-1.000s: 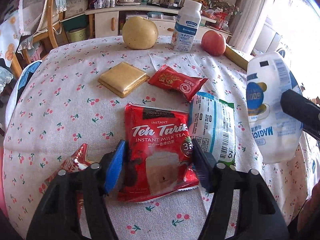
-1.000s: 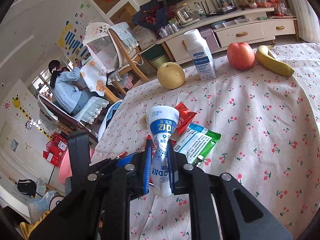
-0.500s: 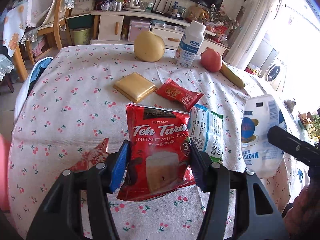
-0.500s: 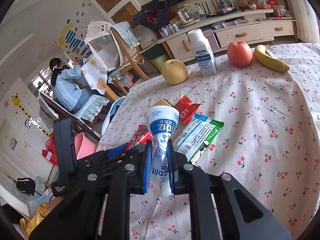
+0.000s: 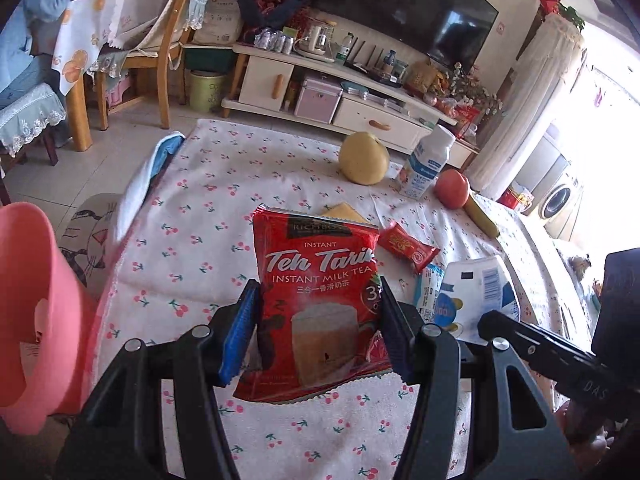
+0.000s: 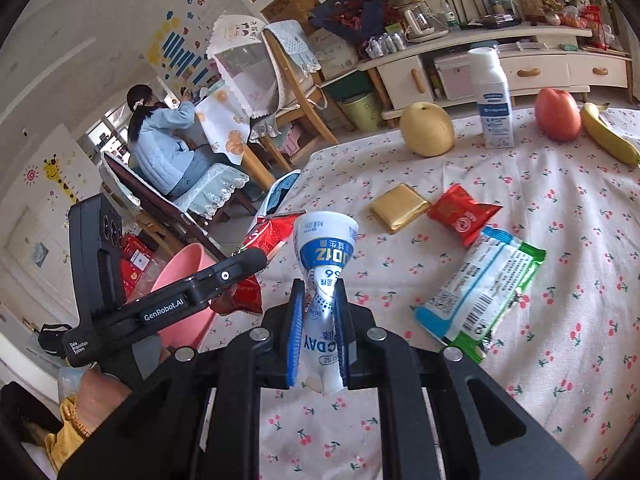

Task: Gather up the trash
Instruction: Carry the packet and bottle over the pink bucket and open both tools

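1. A cherry-print tablecloth (image 6: 520, 208) covers the table.
2. A pink bin (image 5: 24, 312) stands beside it.
3. The left gripper (image 5: 316, 332) clamps a red Teh Tarik sachet (image 5: 316, 280) above the cloth.
4. The right gripper (image 6: 318, 336) pinches a crumpled white pouch (image 6: 324, 248).

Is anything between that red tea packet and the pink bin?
Nothing visible. The tea packet, held in the left hand-held gripper, hangs over the table; the pink bin stands open beside the table edge.
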Available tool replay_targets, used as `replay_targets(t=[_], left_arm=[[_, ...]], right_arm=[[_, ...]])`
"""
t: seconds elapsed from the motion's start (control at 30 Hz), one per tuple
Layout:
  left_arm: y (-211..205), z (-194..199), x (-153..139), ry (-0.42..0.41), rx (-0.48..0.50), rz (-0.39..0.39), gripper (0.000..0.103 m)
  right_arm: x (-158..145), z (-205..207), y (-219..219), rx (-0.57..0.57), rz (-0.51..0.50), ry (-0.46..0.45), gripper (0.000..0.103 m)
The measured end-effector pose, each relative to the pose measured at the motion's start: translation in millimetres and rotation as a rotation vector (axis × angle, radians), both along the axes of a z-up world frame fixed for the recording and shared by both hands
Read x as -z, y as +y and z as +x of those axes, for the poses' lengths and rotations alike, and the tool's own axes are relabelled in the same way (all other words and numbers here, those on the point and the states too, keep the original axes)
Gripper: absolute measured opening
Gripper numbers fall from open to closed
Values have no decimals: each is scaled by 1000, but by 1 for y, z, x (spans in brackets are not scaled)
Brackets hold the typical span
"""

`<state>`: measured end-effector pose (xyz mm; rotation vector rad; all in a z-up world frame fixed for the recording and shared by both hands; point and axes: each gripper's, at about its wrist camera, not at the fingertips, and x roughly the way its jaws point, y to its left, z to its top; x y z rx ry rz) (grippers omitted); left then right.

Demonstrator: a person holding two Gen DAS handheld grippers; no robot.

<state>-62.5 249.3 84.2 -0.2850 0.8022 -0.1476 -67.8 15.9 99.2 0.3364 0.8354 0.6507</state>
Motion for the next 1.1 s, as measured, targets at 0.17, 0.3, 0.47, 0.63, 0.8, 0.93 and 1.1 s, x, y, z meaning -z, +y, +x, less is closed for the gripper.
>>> replay_targets(t=[0.17, 0.3, 0.47, 0.63, 0.8, 0.93, 1.1], left_arm=[[43, -7, -14, -13, -98, -6, 58], [86, -11, -25, -32, -212, 3, 58], [147, -21, -35, -36, -373, 32, 58], [207, -34, -34, -21, -535, 43, 58], [253, -40, -18, 43, -655, 34, 58], [278, -45, -9, 81, -724, -6, 58], [291, -42, 2, 135, -758, -38, 61]], right_arm=[[-4, 6, 47, -79, 37, 10, 16], [-11, 13, 92, -149, 84, 17, 16], [-20, 18, 153, -242, 120, 20, 16], [-23, 25, 210, -310, 146, 31, 16], [-15, 28, 260, -362, 157, 55, 16], [-4, 26, 292, -398, 148, 87, 17], [13, 28, 313, -400, 83, 149, 30]])
